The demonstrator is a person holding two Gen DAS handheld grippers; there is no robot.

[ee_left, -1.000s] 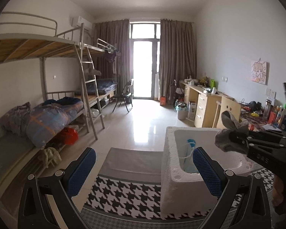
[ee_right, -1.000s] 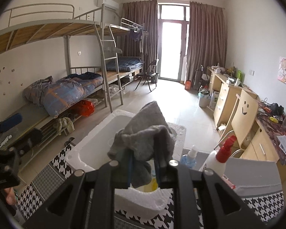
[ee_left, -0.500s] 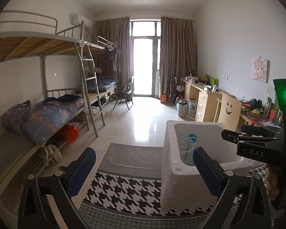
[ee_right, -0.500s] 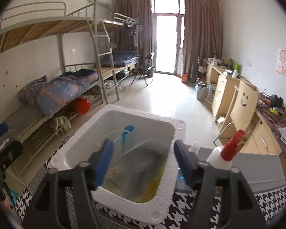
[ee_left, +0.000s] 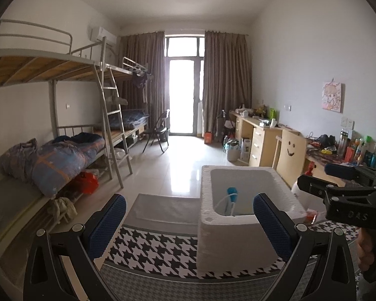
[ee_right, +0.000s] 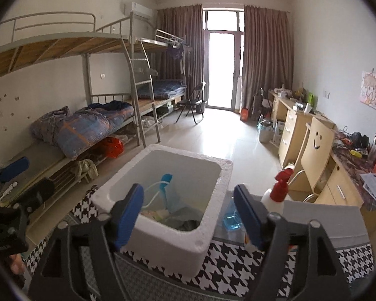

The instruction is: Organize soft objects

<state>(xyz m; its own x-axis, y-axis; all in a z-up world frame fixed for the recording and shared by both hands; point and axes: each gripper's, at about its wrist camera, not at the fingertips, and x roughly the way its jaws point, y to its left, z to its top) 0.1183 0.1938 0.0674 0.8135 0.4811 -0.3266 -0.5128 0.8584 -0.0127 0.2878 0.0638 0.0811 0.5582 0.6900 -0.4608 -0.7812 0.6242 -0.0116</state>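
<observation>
**A:** A second ago your right tongs (ee_right: 188, 210) were clamped on the grey cloth above the foam box; now the cloth is out of them and down inside the box.

**B:** How do the tongs stand?

**A:** Your right tongs' jaws are opening, already wide, with nothing between the blue pads. They hover over the near rim of the foam box (ee_right: 213, 173). Your left tongs (ee_left: 188, 222) are spread wide too, empty, to the left of the box.

**B:** Where exactly is the cloth?

**A:** The grey cloth (ee_right: 188, 223) lies at the bottom of the box, against its near right corner. It shows as a dark, crumpled heap, mostly hidden by the rim.

**B:** What else is in the box?

**A:** A clear pouch with a blue cap (ee_right: 166, 179) stands tilted in the middle, a thin white tube running from it. Pale soft things (ee_right: 154, 213) lie to the left of the cloth; you cannot tell from here what they are.

**B:** And around the box?

**A:** It stands on the houndstooth cloth (ee_right: 228, 271) covering your desk. Just to its right are a blue see-through container (ee_right: 230, 219) and a white spray bottle with a red trigger (ee_right: 275, 193).
</observation>
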